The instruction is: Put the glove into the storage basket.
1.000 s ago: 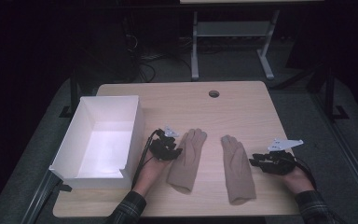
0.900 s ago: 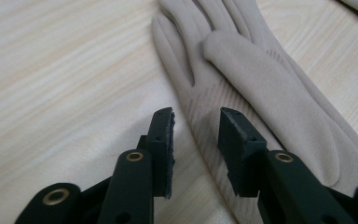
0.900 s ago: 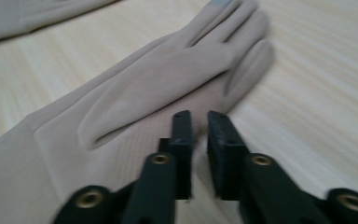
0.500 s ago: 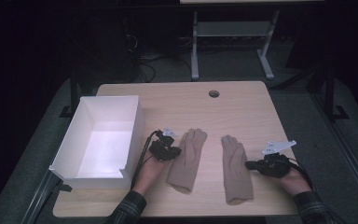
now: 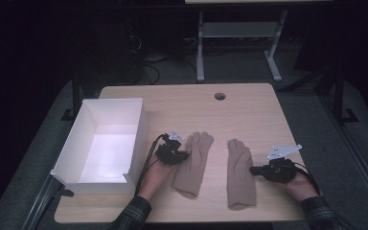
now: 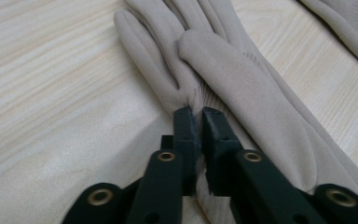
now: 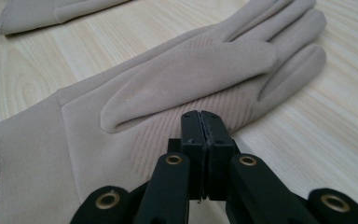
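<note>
So there are two beige gloves lying flat on the light wooden worktop (image 5: pixel 249 108), side by side but apart, fingers pointing away from the person. The left glove (image 5: pixel 193 163) sits just right of the white box (image 5: pixel 139 125), which stands open on the left part of the worktop. The right glove (image 5: pixel 240 173) is nearer the right edge.

The left tongs (image 5: pixel 186 154) come in at the left glove's outer edge, and in the left gripper view the left tongs (image 6: pixel 199 122) have just been closing; they are now pinched on a fold of the glove's fabric (image 6: pixel 242 79) near the base of its fingers, with cloth bunched between the black jaws.

The right tongs (image 5: pixel 254 169) reach the right glove's edge from the right side. In the right gripper view the right tongs (image 7: pixel 200 122) are clamped tight at the glove's side (image 7: pixel 182 79), just below the thumb. The jaws meet with hardly any gap. I can't tell from there how much fabric they actually have, but the tips sit right on the glove's edge.

Both gloves lie flat on the wood.
</note>
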{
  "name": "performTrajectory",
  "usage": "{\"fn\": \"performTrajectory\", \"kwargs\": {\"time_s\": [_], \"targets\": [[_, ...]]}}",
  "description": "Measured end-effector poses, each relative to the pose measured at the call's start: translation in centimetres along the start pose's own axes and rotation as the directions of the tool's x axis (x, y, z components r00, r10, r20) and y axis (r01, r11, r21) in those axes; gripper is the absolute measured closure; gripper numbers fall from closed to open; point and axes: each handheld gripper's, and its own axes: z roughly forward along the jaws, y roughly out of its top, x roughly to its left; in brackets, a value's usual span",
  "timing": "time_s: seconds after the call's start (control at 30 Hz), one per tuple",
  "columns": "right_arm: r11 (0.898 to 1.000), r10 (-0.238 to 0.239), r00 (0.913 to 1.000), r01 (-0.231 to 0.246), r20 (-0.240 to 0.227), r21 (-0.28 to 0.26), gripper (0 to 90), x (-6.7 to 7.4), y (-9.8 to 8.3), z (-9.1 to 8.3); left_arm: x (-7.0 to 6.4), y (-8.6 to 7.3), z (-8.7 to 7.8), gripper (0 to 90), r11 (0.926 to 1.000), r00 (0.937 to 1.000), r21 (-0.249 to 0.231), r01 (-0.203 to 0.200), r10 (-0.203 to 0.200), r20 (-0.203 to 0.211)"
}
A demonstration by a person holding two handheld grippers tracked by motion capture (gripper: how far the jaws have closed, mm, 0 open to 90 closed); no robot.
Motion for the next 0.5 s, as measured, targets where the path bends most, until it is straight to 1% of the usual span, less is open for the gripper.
{"fn": "performTrajectory", "kwargs": {"time_s": [0.03,0.1,0.13,0.2,0.3,0.33,0.37,0.43,0.5], "targets": [[1.0,-0.003,1.0,0.003,-0.003,0.0,88.5,0.1,0.1,0.1,0.0,0.0,-0.1,85.7,1.0,0.9999,-0.004,0.005,-0.005,0.009],[1.0,-0.01,0.9999,0.01,-0.011,-0.001,88.5,0.3,0.3,0.3,0.2,0.1,-0.4,86.3,0.9991,0.9981,-0.025,0.034,-0.032,0.052],[1.0,-0.008,0.9999,0.008,-0.013,0.001,88.5,0.5,0.5,0.5,0.2,0.2,-0.6,86.3,0.9984,0.9971,-0.035,0.045,-0.043,0.062],[1.0,-0.016,0.9997,0.016,-0.021,0.004,88.5,0.8,0.7,0.7,0.1,0.4,-1.0,86.4,0.9968,0.9954,-0.058,0.056,-0.051,0.082],[0.999,-0.032,0.9991,0.032,-0.029,-0.002,89.2,0.9,1.1,1.1,-0.1,0.9,-1.5,86.4,0.9955,0.9928,-0.08,0.05,-0.041,0.112],[1.0,-0.03,0.999,0.03,-0.032,-0.003,89.3,1.0,1.2,1.3,-0.3,1.1,-1.5,86.4,0.9947,0.9918,-0.089,0.051,-0.04,0.121],[0.999,-0.036,0.9989,0.036,-0.031,-0.003,89.5,1.1,1.4,1.4,-0.5,1.3,-1.5,86.4,0.9936,0.9909,-0.098,0.056,-0.043,0.128],[0.999,-0.042,0.9986,0.042,-0.033,-0.006,89.8,1.2,1.5,1.6,-0.8,1.8,-1.5,86.5,0.9934,0.9895,-0.104,0.048,-0.033,0.14],[0.999,-0.036,0.9987,0.036,-0.037,-0.001,89.8,1.4,1.8,1.8,-1.2,2.2,-1.4,86.5,0.9918,0.9868,-0.116,0.055,-0.036,0.158]]}}
